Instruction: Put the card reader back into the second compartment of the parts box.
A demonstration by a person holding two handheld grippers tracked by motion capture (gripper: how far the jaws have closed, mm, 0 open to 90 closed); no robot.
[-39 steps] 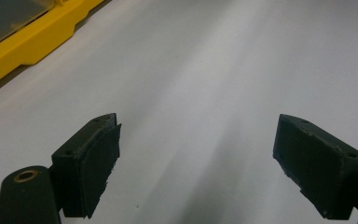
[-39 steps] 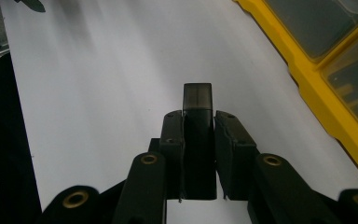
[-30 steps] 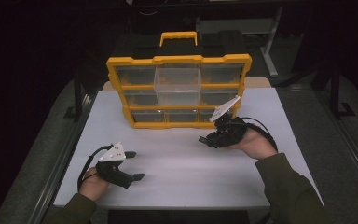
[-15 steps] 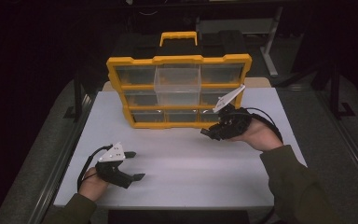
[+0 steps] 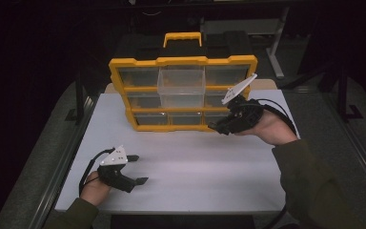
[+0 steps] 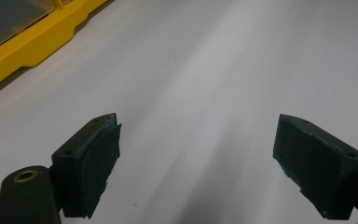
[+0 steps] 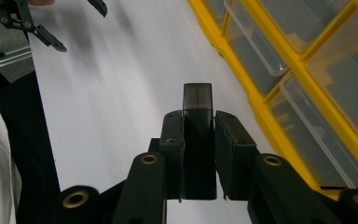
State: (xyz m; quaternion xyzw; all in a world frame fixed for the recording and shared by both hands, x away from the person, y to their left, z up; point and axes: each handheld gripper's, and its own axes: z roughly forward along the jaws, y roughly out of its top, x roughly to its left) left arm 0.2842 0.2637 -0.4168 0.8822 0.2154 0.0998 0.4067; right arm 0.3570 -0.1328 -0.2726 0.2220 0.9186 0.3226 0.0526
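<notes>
A yellow organiser (image 5: 183,93) with clear drawers stands upright at the back of the white table (image 5: 195,167); its upper middle drawer (image 5: 181,85) is pulled out. My right gripper (image 5: 215,127) hovers by the organiser's lower right corner, shut on a small dark block (image 7: 198,135) that pokes out past the pads. In the right gripper view the organiser's drawers (image 7: 307,70) run along the right side. My left gripper (image 5: 136,169) rests open near the table's front left, nothing between its pads (image 6: 91,165). The organiser's yellow frame (image 6: 28,42) shows at the upper left of the left gripper view.
A black case with a yellow handle (image 5: 182,39) sits behind the organiser. Metal rails run along both sides of the table. White tabletop stretches between the two grippers.
My right gripper has moved up and toward the organiser's lower right corner, turning slightly. The left gripper has stayed in place.
</notes>
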